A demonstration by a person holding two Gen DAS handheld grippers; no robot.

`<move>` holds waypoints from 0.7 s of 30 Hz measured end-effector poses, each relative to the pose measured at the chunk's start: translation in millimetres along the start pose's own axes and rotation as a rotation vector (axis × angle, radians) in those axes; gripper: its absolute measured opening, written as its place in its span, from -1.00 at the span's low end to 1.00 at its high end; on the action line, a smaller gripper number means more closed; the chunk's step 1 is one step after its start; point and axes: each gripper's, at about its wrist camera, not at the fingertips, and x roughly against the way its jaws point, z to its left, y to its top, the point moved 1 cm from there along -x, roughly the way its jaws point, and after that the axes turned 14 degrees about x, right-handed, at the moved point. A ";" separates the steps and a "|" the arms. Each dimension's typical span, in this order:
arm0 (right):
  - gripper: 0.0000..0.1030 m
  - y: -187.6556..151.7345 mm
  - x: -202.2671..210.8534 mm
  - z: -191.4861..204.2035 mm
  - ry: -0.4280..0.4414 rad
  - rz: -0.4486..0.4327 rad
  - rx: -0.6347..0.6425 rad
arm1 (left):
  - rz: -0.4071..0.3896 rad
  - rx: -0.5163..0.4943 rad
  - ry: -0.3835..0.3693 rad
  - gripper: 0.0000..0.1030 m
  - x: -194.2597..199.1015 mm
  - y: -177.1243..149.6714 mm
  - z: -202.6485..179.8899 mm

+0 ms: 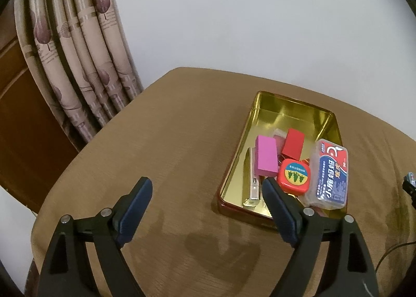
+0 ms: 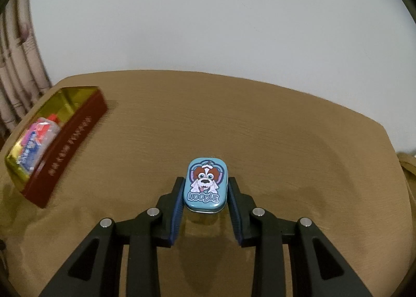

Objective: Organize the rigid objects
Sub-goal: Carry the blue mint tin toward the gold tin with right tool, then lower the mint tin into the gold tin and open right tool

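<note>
Your left tool [image 1: 208, 185] is released: its two blue-padded fingers [image 1: 136, 204] stand wide apart with nothing between them, only the tan tablecloth [image 1: 161, 141] showing in the gap. Its right finger overlaps the near edge of the open tin tray [image 1: 234, 164], whether it touches I cannot tell. That tray, gold inside and dark red outside, lies on the table to the right of your left tool. Inside it, crowded toward the near end, you have a pink block [image 1: 265, 156], a red block [image 1: 293, 144] just beside it, a round-cornered red case with a yellow and blue label [image 1: 293, 176], a silver metal piece [image 1: 252, 180] lying along the left wall, and a clear box with a blue and red label [image 1: 332, 174] leaning against the right wall. The far end of the tray is bare gold.

Your right tool [image 2: 205, 187] is clenched on a small blue tin [image 2: 205, 185] with a cartoon dog and the word NOODLE on its lid; the pads press its two long sides, lid up. A shadow lies on the cloth under the tin. In this view the tray [image 2: 65, 146] sits well apart, off to the left, somewhat blurred. A pale wall [image 2: 208, 24] rises behind the table, and patterned curtains [image 1: 78, 50] hang at the left.
</note>
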 end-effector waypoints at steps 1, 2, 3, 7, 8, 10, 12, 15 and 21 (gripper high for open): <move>-0.38 3.3 1.5 6.0 0.008 -0.006 0.013 | -0.004 0.005 0.002 0.64 0.4 0.6 0.9; -0.38 5.9 2.9 12.0 0.017 -0.012 0.023 | -0.006 0.013 0.002 0.64 0.6 1.4 2.7; -0.38 9.1 4.9 18.2 0.029 -0.017 0.032 | -0.009 0.016 0.006 0.64 0.2 2.0 3.5; -0.39 22.6 13.5 45.5 0.068 -0.044 0.081 | -0.012 0.025 0.026 0.64 -1.6 3.9 7.1; -0.39 25.1 16.1 51.7 0.076 -0.048 0.092 | -0.009 0.032 0.026 0.64 -1.9 4.3 8.2; -0.38 32.4 21.2 66.3 0.097 -0.061 0.119 | -0.003 0.041 0.025 0.64 -2.7 5.2 9.8; -0.38 37.7 27.7 78.5 0.114 -0.074 0.141 | -0.005 0.045 0.033 0.64 -3.1 6.0 11.1; -0.38 46.4 34.6 99.3 0.150 -0.090 0.172 | -0.008 0.050 0.043 0.64 -3.7 7.1 13.5; -0.38 61.9 42.6 143.0 0.205 -0.110 0.242 | 0.017 0.105 0.021 0.64 -7.2 10.8 24.1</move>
